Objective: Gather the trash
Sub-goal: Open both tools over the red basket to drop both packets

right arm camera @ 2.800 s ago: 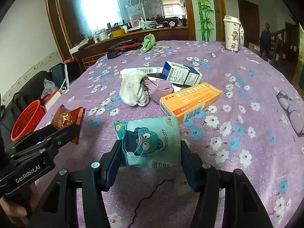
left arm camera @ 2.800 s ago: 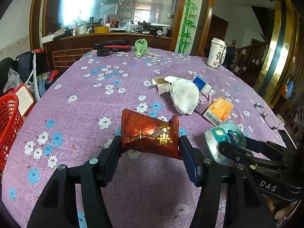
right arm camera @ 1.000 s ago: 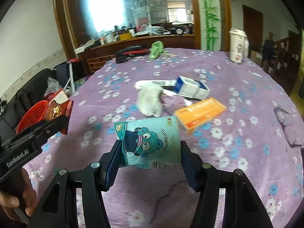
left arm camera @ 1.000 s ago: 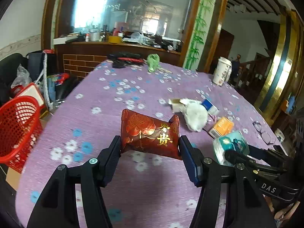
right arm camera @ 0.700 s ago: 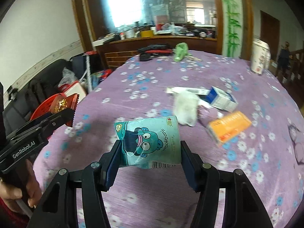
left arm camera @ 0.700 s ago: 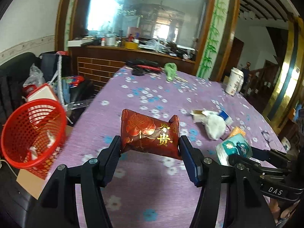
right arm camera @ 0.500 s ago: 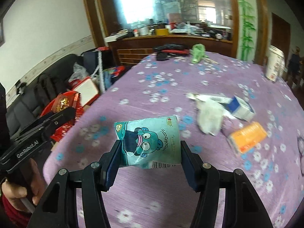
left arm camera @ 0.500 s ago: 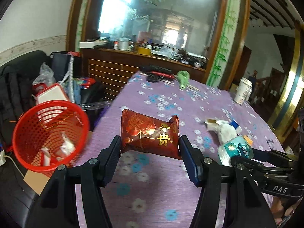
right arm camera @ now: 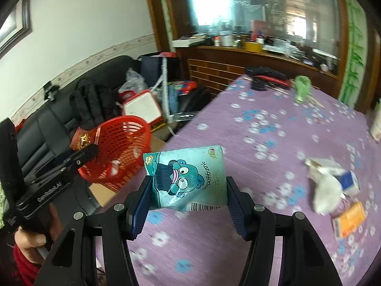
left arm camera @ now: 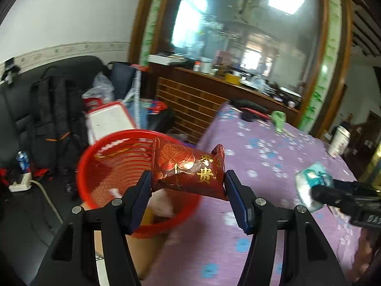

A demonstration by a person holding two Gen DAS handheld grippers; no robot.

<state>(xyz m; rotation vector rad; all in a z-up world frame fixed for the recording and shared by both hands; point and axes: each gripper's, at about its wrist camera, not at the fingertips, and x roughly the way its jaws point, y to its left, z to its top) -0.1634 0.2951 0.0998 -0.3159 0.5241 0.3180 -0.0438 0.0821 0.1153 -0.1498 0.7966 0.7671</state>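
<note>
"贵" on red packet (left arm camera: 188,170)

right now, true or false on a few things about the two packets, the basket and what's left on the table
1. The left claw is clamped on a red packet with gold print. True.
2. The right claw is empty. False: it grips a teal cartoon packet.
3. The red basket stands on the purple tablecloth. False: it sits off the table's edge, lower down, on a cardboard box.
4. The basket already holds some trash. True.
5. An orange box lies on the table. True.
6. The table holds no other trash. False: a white wad lies there too.
</note>
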